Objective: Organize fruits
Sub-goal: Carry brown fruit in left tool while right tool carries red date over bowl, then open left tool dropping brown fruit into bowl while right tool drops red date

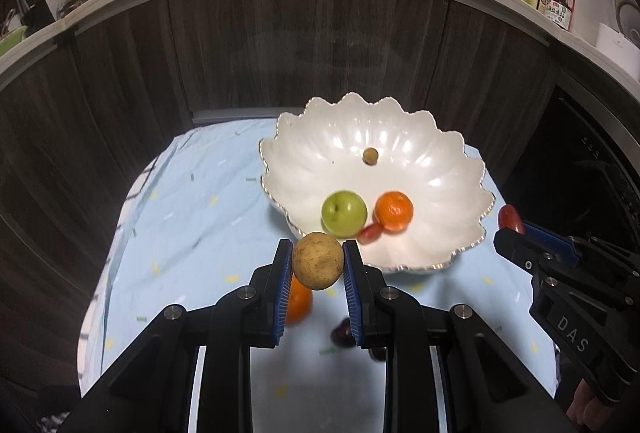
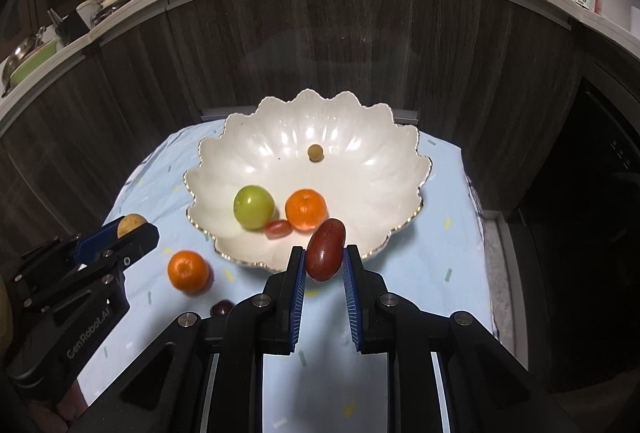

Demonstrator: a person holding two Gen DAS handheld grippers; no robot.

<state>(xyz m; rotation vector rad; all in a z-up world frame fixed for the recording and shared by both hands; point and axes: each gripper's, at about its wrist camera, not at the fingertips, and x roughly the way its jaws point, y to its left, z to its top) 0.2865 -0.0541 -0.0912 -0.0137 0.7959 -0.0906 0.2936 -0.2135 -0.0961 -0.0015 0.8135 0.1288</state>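
My left gripper (image 1: 317,261) is shut on a round tan-brown fruit (image 1: 318,260), held in the air just before the near rim of the white scalloped bowl (image 1: 448,169). The right gripper (image 2: 325,260) is shut on a dark red oval fruit (image 2: 326,249), also at the bowl's (image 2: 380,193) near rim. In the bowl lie a green apple (image 2: 253,207), an orange (image 2: 306,209), a small red tomato (image 2: 278,228) and a small brown fruit (image 2: 315,152). Another orange (image 2: 188,271) and a dark purple fruit (image 2: 221,308) rest on the cloth.
The bowl stands on a small table under a light blue patterned cloth (image 2: 440,273). Dark wood cabinet fronts (image 1: 300,45) rise behind it, below a white counter with pans, bottles and dishes. A dark appliance (image 2: 580,233) stands to the right.
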